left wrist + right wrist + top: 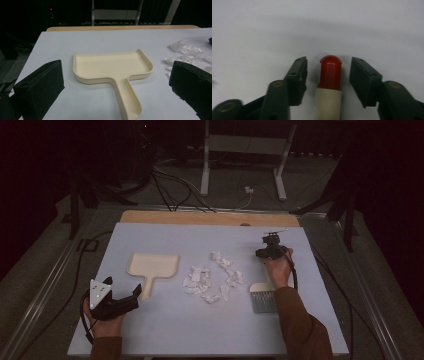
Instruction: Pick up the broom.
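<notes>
**Sweeping not yet begun — brush handle about to be gripped**

The right gripper (328, 75) straddles the red-capped cream handle of the grey-bristled brush (263, 301), jaws narrowed but not yet touching it. The left gripper (117, 82) hovers wide open just short of the flat cream plastic dustpan (112, 68). Crumpled white paper scraps (212, 277) lie scattered between pan and brush — all still to be swept.

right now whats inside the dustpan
Nothing: the cream dustpan shows a bare tray and handle channel. The paper scraps lie beside it on the table. Its underside is hidden.
</notes>
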A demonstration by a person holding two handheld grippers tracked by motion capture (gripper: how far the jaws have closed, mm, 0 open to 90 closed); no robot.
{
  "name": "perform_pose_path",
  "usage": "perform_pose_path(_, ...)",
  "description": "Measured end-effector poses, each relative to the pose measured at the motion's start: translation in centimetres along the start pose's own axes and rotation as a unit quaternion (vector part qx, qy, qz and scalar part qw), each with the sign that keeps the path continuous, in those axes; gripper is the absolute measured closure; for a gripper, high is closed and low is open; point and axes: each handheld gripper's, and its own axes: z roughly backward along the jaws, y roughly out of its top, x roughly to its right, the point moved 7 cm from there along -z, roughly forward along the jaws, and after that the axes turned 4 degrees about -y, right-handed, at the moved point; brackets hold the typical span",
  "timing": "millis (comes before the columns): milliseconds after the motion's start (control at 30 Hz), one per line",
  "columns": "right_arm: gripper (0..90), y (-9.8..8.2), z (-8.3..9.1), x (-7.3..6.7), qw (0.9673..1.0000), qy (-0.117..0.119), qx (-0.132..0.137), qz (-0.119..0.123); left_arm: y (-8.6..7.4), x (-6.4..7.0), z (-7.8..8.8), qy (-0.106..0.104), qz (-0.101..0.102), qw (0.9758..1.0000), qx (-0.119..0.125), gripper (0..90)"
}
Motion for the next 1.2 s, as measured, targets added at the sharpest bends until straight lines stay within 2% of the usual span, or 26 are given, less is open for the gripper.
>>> perform_pose_path(133,55.7,-0.2,-0.3,0.0,1.0,-0.008,-0.003,0.002,0.0,0.0,0.0,-0.001,0.0,1.0,0.0,0.5)
perform_pose_path(267,61.1,-0.1,-0.3,0.1,0.9999,-0.014,-0.004,-0.008,0.0,0.1,0.0,-0.002,0.002,1.0,0.001,0.5)
perform_pose_path(300,68.0,-0.1,-0.3,0.0,0.9998,-0.017,-0.003,-0.008,0.0,0.1,0.1,-0.002,0.002,1.0,0.001,0.5)
perform_pose_path(367,68.5,-0.1,-0.3,0.0,0.9998,-0.018,-0.003,-0.008,0.0,0.0,0.1,-0.002,0.002,1.0,0.003,0.5)
perform_pose_path(433,70.0,-0.1,-0.2,0.1,0.9997,-0.013,0.001,-0.02,0.0,0.0,0.1,-0.002,0.004,1.0,0.003,0.5)
perform_pose_path(500,70.1,-0.1,-0.2,0.1,0.9997,-0.009,0.004,-0.021,0.0,0.0,0.1,-0.003,0.007,1.0,0.003,0.5)
perform_pose_path(633,70.4,0.0,0.3,-0.2,0.9997,0.006,0.018,-0.014,0.0,0.0,0.1,-0.003,0.009,1.0,0.002,0.5)
perform_pose_path(767,70.5,0.3,1.5,-0.3,0.9991,0.011,0.04,-0.007,0.0,0.1,0.1,-0.003,0.007,1.0,0.001,0.5)
perform_pose_path(867,70.5,0.5,2.8,-0.5,0.9979,0.024,0.059,-0.002,0.0,0.3,0.2,-0.004,0.008,1.0,0.003,0.5)
perform_pose_path(1067,70.6,0.7,5.9,-1.2,0.993,0.051,0.106,0.013,0.2,0.9,0.0,-0.004,0.008,1.0,0.0,0.5)
perform_pose_path(1100,70.6,0.7,5.9,-1.2,0.993,0.051,0.106,0.013,0.2,0.9,0.0,-0.004,0.008,1.0,0.0,0.5)
perform_pose_path(1200,70.6,0.9,7.9,-1.8,0.9893,0.076,0.123,0.019,0.1,1.3,-0.4,-0.005,0.012,0.9999,-0.004,0.5)
